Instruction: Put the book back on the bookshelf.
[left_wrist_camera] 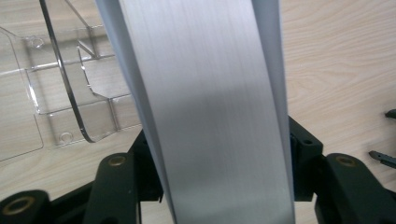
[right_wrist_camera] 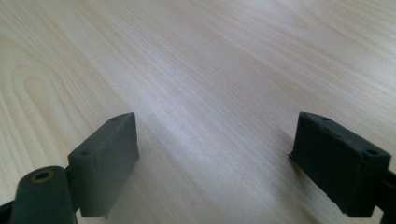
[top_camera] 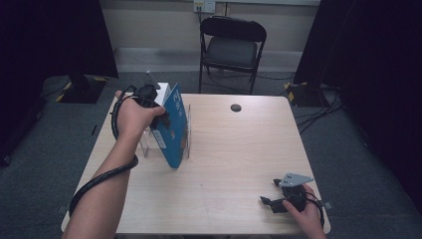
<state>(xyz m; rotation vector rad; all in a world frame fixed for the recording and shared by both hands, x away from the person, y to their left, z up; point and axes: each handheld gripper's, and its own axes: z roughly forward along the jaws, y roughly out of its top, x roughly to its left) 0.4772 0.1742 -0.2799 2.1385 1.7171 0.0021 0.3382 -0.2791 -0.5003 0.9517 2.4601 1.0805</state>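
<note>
Behind blue book (top_camera: 175, 127), half-hidden clear stand (top_camera: 148, 144)

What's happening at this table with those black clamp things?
A person holds a gripper in each hand. The left gripper is shut on a blue book, held tilted at a clear plastic stand on the table. The right gripper rests open near the table's front right corner, holding nothing.
</note>
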